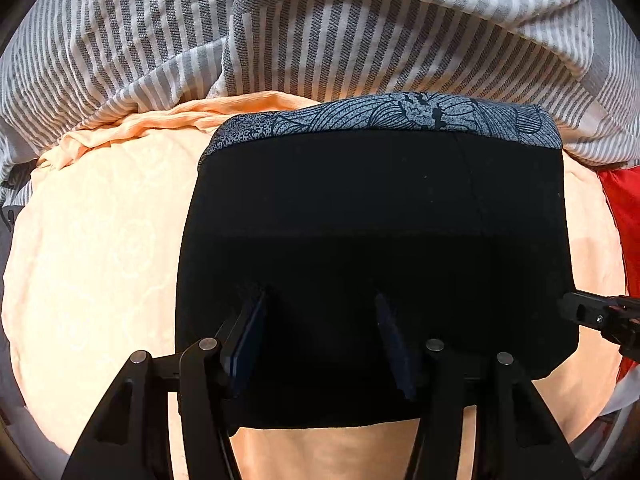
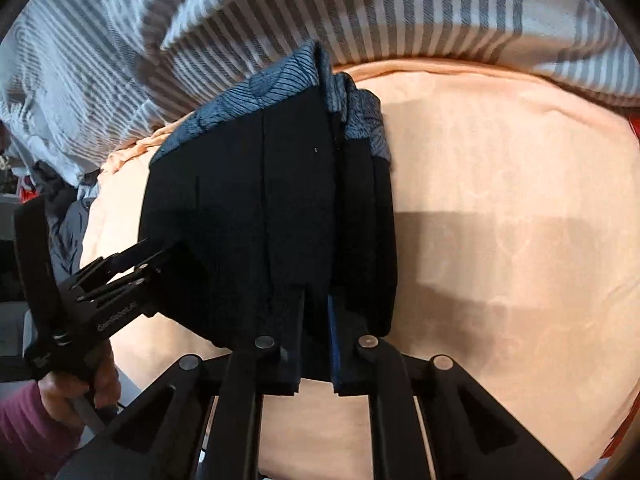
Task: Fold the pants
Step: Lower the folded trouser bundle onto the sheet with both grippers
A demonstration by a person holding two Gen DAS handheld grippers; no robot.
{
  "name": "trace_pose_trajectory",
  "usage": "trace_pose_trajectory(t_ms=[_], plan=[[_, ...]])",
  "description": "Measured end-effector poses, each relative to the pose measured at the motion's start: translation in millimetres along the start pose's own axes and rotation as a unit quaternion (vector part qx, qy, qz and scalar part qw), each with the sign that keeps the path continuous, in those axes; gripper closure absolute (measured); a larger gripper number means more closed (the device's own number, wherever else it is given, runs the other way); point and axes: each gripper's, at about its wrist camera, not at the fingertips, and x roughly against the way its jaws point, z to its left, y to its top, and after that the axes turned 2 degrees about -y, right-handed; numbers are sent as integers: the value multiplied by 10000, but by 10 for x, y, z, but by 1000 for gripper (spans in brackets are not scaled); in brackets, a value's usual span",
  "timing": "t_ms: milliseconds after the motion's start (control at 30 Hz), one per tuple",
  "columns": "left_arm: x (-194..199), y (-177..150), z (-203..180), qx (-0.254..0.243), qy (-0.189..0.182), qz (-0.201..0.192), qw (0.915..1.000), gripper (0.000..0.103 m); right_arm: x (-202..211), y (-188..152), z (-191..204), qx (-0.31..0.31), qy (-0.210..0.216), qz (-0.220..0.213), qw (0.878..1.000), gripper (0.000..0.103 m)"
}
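Note:
The black pants (image 1: pixel 376 216) lie folded into a compact block on the peach bedsheet (image 1: pixel 100 248), with a blue-grey patterned band (image 1: pixel 400 118) along the far edge. My left gripper (image 1: pixel 322 300) is open, its fingers spread over the near edge of the pants. In the right wrist view the pants (image 2: pixel 248 200) show stacked layers at their right side. My right gripper (image 2: pixel 316 304) is closed on the near edge of those layers. The left gripper (image 2: pixel 120 276) shows at the left of that view, held by a hand; the right gripper's tip (image 1: pixel 600 316) shows at the left view's right edge.
A grey-and-white striped blanket (image 1: pixel 320 32) is bunched along the far side of the bed, also in the right wrist view (image 2: pixel 360 8). A red item (image 1: pixel 624 216) lies at the right edge. Peach sheet (image 2: pixel 520 200) extends right of the pants.

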Motion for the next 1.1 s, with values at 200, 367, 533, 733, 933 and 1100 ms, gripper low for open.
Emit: trace_pose_trajectory(t_ms=[200, 367, 533, 733, 933, 1100], plan=[[-16, 27, 52, 28, -46, -3, 10000, 46, 66, -24, -12, -201, 30, -14, 9998, 86], [26, -14, 17, 56, -56, -14, 10000, 46, 225, -72, 37, -228, -145, -167, 9995, 86], [27, -11, 21, 65, -65, -16, 10000, 46, 518, -126, 264, 149, -637, -911, 9937, 86], [26, -15, 15, 68, -53, -25, 10000, 46, 245, -149, 438, 489, -596, -510, 9957, 86], [31, -52, 0, 29, -51, -77, 10000, 46, 55, -186, 244, 129, -659, -286, 9973, 86], [17, -34, 10, 96, -60, -35, 9999, 46, 70, -151, 227, 202, -739, -247, 9968, 85]])
